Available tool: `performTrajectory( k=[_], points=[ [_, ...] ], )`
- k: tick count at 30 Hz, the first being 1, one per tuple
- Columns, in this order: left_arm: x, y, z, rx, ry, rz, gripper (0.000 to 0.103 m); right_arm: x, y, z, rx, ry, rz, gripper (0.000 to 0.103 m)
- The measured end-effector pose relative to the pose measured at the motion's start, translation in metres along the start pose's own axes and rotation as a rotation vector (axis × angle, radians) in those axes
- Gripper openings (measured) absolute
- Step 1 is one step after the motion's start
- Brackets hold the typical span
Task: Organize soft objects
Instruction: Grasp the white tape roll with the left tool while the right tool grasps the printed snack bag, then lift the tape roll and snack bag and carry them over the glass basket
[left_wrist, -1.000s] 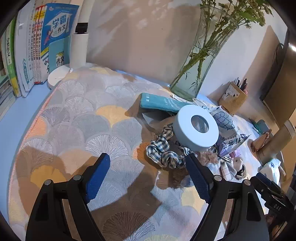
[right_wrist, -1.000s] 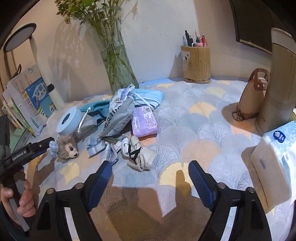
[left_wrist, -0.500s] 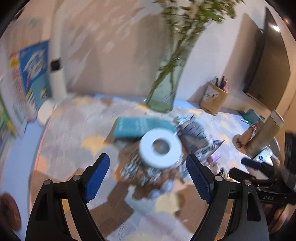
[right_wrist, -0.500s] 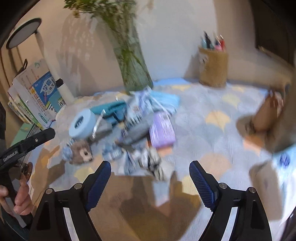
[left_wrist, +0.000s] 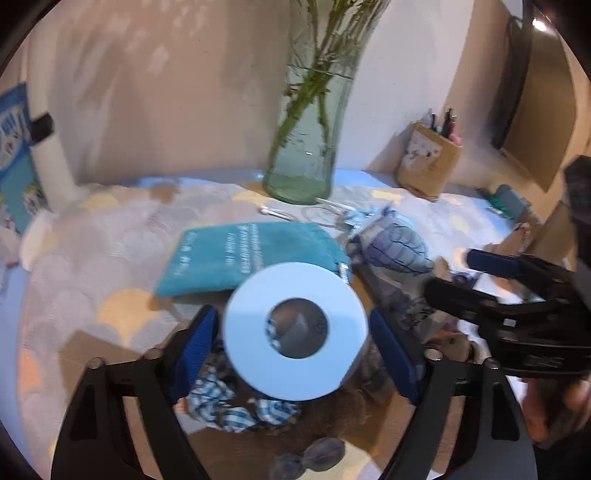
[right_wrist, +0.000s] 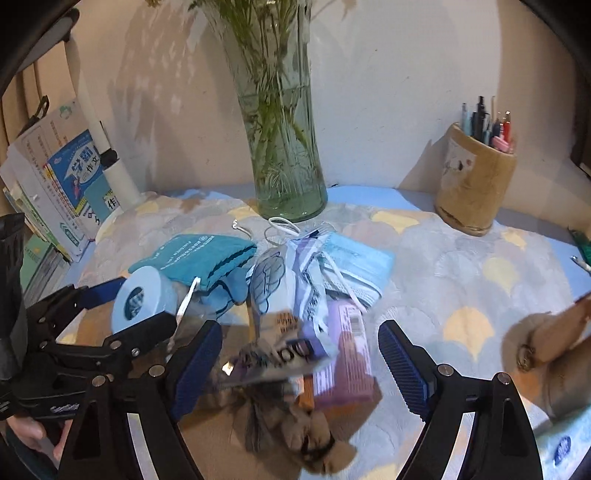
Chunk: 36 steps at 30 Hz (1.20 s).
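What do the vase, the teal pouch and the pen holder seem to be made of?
Vase: clear greenish glass, glossy; stems and water show through its ribbed wall.
Teal pouch: soft woven fabric, matte, with a white drawstring at its mouth.
Pen holder: possibly bamboo or wood, tan and matte; the blur leaves it open.

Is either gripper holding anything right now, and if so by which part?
Neither holds anything yet. The left gripper is closing around the pale blue tape roll, its fingers either side of the roll's outer wall. The right gripper is open above the pile.
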<state>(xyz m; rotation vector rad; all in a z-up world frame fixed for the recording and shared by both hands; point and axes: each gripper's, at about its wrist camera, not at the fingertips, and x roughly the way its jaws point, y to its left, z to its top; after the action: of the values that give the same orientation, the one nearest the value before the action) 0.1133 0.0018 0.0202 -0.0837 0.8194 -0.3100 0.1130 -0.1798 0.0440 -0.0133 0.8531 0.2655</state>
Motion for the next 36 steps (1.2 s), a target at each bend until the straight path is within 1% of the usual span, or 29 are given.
performTrajectory(
  k=[1,2,3,4,5,8,10,12,14,18,21,28,33,36],
  points=[
    [0.003,-0.001,-0.002,0.010,0.001,0.001,0.069,0.004,0.001,0.000,-0.006,0.004,-0.008,0.084],
    [0.004,-0.002,-0.003,0.018,-0.003,0.013,0.065,0.009,0.002,0.001,-0.012,0.010,-0.016,0.076],
    [0.004,-0.002,-0.005,0.023,-0.012,0.019,0.065,0.016,0.003,0.001,-0.021,0.023,-0.019,0.055],
    [0.002,-0.002,-0.006,0.021,-0.028,0.013,0.064,0.020,0.004,0.001,-0.028,0.035,-0.020,0.048],
    [0.000,-0.001,-0.007,0.017,-0.040,0.006,0.064,0.024,0.005,0.000,-0.035,0.044,-0.019,0.047],
    [-0.014,0.000,-0.005,0.006,-0.107,-0.031,0.064,0.017,0.004,-0.003,-0.039,-0.008,-0.010,0.041],
    [-0.025,0.003,-0.004,-0.016,-0.152,-0.081,0.064,0.008,0.001,-0.002,-0.022,-0.045,0.000,0.041],
    [-0.033,0.005,-0.002,-0.030,-0.178,-0.112,0.064,-0.007,-0.004,-0.001,0.001,-0.094,0.020,0.041],
    [-0.039,0.005,-0.001,-0.035,-0.192,-0.119,0.064,-0.026,-0.008,0.001,0.018,-0.140,0.031,0.041],
    [-0.056,-0.004,-0.003,-0.028,-0.213,-0.144,0.064,-0.060,-0.012,-0.004,0.031,-0.174,0.053,0.041],
    [-0.067,-0.014,-0.005,-0.012,-0.221,-0.147,0.064,-0.084,-0.012,-0.016,0.048,-0.183,0.068,0.041],
    [-0.094,-0.039,-0.014,0.024,-0.240,-0.158,0.064,-0.108,-0.012,-0.039,0.079,-0.180,0.039,0.041],
    [-0.102,-0.063,-0.019,0.059,-0.229,-0.164,0.064,-0.122,-0.029,-0.053,0.159,-0.169,0.040,0.041],
    [-0.102,-0.083,-0.020,0.082,-0.219,-0.190,0.064,-0.136,-0.044,-0.061,0.208,-0.171,0.031,0.041]
  ],
)
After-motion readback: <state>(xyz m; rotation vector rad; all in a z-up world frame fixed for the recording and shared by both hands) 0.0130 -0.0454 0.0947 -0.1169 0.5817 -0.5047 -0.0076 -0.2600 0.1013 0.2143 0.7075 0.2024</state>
